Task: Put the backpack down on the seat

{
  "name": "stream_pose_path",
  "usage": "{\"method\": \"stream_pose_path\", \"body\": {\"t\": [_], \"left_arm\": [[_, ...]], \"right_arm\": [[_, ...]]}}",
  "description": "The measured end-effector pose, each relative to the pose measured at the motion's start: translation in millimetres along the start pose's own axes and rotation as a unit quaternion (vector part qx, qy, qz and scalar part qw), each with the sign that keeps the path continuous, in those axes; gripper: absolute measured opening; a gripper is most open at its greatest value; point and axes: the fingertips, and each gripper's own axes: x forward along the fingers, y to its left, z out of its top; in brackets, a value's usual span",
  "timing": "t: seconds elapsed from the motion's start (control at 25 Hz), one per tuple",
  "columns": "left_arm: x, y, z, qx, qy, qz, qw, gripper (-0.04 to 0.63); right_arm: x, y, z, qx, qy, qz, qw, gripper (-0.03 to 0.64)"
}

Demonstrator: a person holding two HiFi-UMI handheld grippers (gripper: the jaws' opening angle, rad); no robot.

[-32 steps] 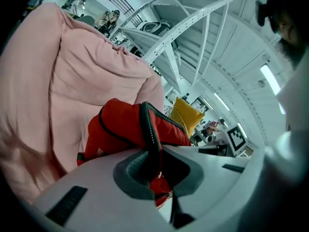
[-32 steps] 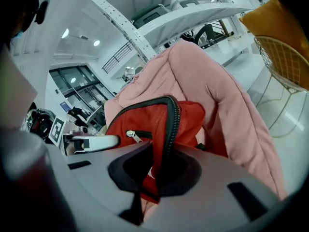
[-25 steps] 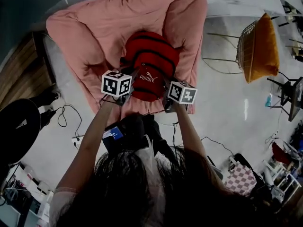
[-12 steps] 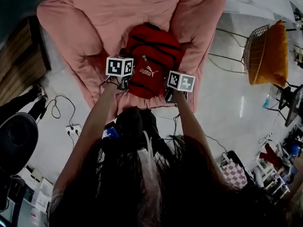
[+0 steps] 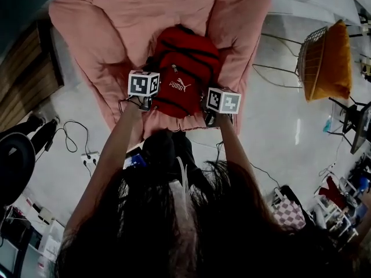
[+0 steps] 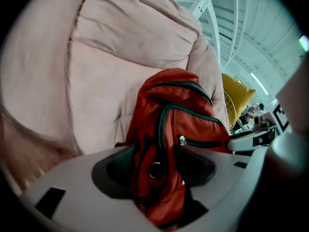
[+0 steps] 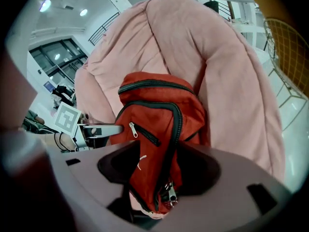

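While a person leans over a big pink seat (image 5: 110, 33), a red backpack (image 5: 184, 77) with black zips sits in the middle of its cushion. The bag's top points toward the seat back, and its bottom is near the front edge. The front pocket with a white logo faces up toward the head camera. Soft pink padding rises around the backpack on both sides and behind it.

Both bare arms reach forward from the bottom of the head view, one to each lower corner of the backpack. The left gripper (image 5: 151, 101) is at the bag's lower left corner, with its marker cube (image 5: 143, 84) on top. Its jaws have just been opening and now stand wide apart. In the left gripper view a loose fold of red fabric with a small metal ring (image 6: 155, 169) lies between them. The dark pads stand off on either side and do not squeeze it.

The right gripper (image 5: 208, 116) is at the lower right corner and mirrors the left. Its jaws have also just been opening and are spread wide. In the right gripper view the backpack's side edge and a cluster of zip pulls (image 7: 169, 195) hang between the pads, again without being pinched. Each gripper view shows the other gripper beyond the bag.

A pale floor (image 5: 272, 126) surrounds the seat. A wire chair (image 5: 327, 59) with a yellow cushion stands well apart to the right, and black cables (image 5: 72, 138) trail on the floor to the left.
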Motion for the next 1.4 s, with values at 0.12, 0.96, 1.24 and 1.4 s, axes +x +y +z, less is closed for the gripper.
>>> {"method": "stream_pose_path", "body": {"t": [0.12, 0.96, 1.24, 1.4], "left_arm": [[-26, 1, -2, -0.021, -0.023, -0.004, 0.9995, 0.247], [-221, -196, -44, -0.03, -0.196, -0.172, 0.9651, 0.244], [-307, -263, -51, 0.027, -0.254, -0.186, 0.9486, 0.191], [-341, -283, -79, 0.047, -0.268, -0.177, 0.9457, 0.161]], "right_arm": [[-27, 4, 5, 0.001, -0.041, 0.009, 0.999, 0.225], [-260, 111, -70, -0.042, -0.266, 0.087, 0.959, 0.218], [-314, 140, -112, -0.068, -0.302, 0.112, 0.944, 0.181], [-336, 155, -130, -0.083, -0.321, 0.128, 0.935, 0.144]]}}
